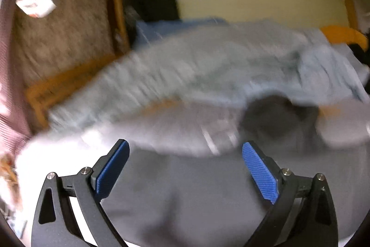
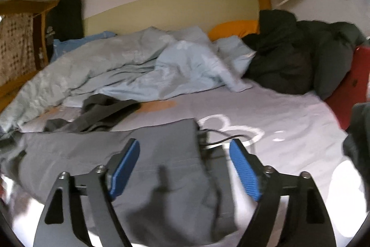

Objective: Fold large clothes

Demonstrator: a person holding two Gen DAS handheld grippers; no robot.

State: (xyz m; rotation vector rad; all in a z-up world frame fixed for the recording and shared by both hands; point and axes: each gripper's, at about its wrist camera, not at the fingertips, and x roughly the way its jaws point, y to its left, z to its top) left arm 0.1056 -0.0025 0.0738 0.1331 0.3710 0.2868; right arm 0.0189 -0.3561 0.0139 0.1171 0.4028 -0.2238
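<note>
**Grey garment partly folded on the bed**

The grey garment [image 2: 148, 168] is seen lying near on the bed [image 2: 289, 122], one fold apparently made. Both the left claw [image 1: 185, 170] and right claw [image 2: 185, 168] are held wide, empty. Further folds are judged outstanding.

The near garment [image 2: 143, 168] is plain grey, lying on a pale lilac bed sheet [image 2: 289, 112] printed with white outlines. Far off, the duvet [image 2: 129, 66] is light blue with faint flowers, beside an orange pillow [image 2: 233, 29] and black clothes [image 2: 284, 54]. Both tools carry blue ribbed pads [image 2: 245, 170] on black arms
</note>
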